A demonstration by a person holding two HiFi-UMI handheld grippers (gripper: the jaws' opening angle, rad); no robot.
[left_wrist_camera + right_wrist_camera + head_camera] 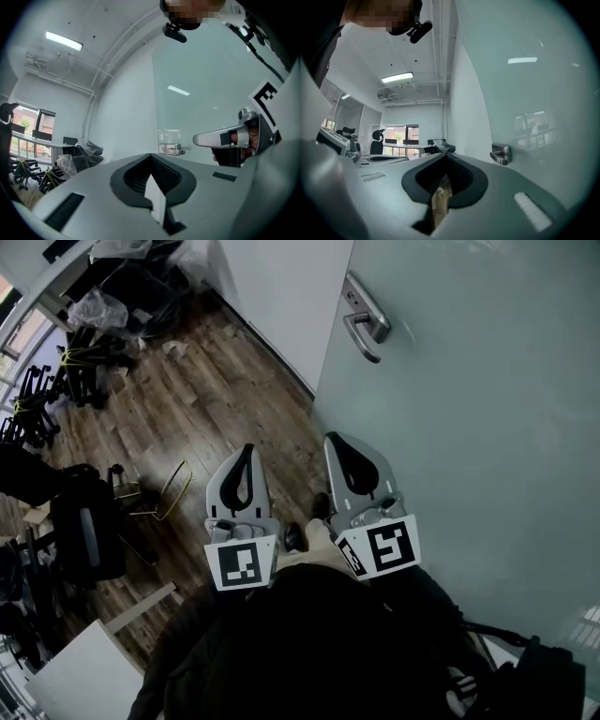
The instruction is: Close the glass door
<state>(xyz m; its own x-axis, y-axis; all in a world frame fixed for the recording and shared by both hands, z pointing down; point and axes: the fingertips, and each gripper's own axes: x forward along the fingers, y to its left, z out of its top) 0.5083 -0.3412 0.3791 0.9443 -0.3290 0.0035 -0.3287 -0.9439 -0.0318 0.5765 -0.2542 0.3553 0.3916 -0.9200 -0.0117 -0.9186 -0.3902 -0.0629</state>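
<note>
Apparently nothing's been done yet: the glass door (469, 427) is seen at the right, w/ its handle (366, 322) up ahead, untouched. The left tongs (248, 451) & right tongs (334, 440) are held low near the body, both pressed together & empty, the right ones just beside the glass. Whether the door is latched can't be told; contact & the shutting move are judged as left to do
</note>
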